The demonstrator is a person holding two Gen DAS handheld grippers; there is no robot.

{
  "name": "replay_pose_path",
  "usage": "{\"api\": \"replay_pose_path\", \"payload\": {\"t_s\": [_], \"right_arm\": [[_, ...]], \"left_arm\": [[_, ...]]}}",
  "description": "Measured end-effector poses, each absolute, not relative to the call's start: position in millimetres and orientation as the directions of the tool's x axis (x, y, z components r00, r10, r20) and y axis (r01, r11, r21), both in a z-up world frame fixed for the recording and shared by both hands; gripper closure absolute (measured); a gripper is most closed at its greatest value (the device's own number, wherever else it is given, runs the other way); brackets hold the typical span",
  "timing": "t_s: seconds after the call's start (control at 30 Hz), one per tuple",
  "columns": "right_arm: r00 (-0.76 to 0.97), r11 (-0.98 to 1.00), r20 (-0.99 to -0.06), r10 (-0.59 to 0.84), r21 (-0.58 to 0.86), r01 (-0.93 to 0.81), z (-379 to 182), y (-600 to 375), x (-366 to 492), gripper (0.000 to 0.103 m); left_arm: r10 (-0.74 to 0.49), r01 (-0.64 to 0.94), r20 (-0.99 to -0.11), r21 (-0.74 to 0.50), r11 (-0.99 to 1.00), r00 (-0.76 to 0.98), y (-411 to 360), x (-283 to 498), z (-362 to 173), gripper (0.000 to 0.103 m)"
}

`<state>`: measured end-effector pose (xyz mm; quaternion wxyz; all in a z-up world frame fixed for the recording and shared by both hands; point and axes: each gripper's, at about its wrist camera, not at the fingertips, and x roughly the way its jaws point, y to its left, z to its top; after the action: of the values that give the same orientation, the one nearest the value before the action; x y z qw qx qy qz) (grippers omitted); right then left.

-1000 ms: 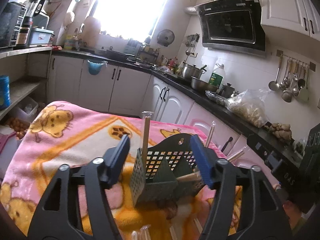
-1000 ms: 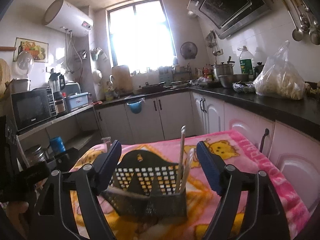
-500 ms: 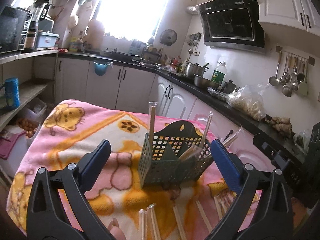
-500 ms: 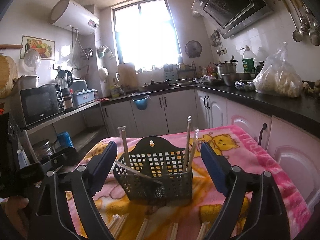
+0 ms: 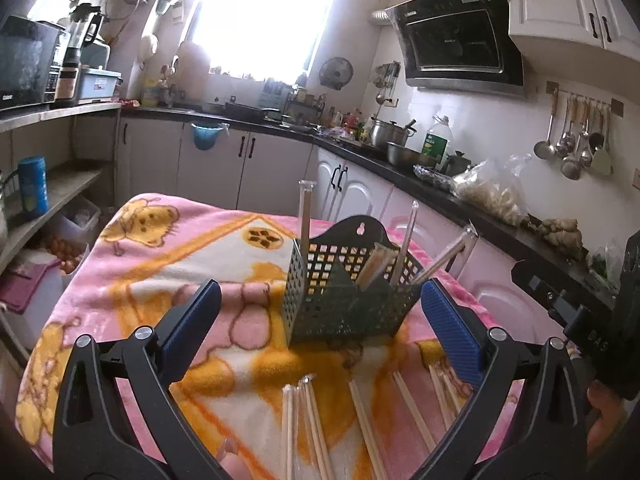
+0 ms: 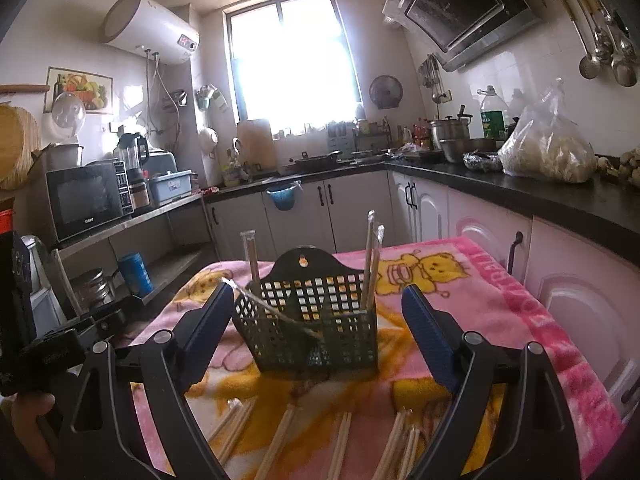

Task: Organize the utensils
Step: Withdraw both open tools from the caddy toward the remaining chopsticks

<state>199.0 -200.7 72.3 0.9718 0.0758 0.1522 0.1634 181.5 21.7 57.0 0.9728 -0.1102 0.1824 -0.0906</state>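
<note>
Kitchen counters (image 6: 560,196) along the far and right walls, dark-topped, over white cabinets. Nearer, a table under a pink cartoon-bear blanket (image 5: 152,264), filling the lower half of both views.

Upright near the middle of the blanket, a dark green perforated utensil basket (image 5: 344,296) (image 6: 316,320), its arched hanging tab at the back. Inside it, several wrapped chopstick pairs (image 5: 404,248) (image 6: 370,264): one standing straight at the left corner, others leaning rightward in the left wrist view; two upright at the right side, one upright at the left and one lying slanted across the front compartment in the right wrist view.

Flat on the blanket in front of the basket, more loose chopstick pairs (image 5: 360,416) (image 6: 340,440), fanned out in rows, apart from the basket.

Left gripper (image 5: 320,332): blue-padded fingers spread wide, nothing between them, poised just short of the basket. Right gripper (image 6: 318,328): likewise spread wide and empty, flanking the basket without touching it.
</note>
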Motion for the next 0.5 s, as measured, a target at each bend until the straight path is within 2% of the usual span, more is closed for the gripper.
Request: {"api": "replay_pose_path", "payload": {"t_s": [0.5], "right_arm": [[0.872, 0.933, -0.333, 0.359, 0.162, -0.322, 58.5, -196.8, 177.1, 0.02]], "left_arm": [[-0.222, 0.127, -0.374, -0.263, 0.956, 0.9, 28.6, 161.3, 36.7, 0.012]]}}
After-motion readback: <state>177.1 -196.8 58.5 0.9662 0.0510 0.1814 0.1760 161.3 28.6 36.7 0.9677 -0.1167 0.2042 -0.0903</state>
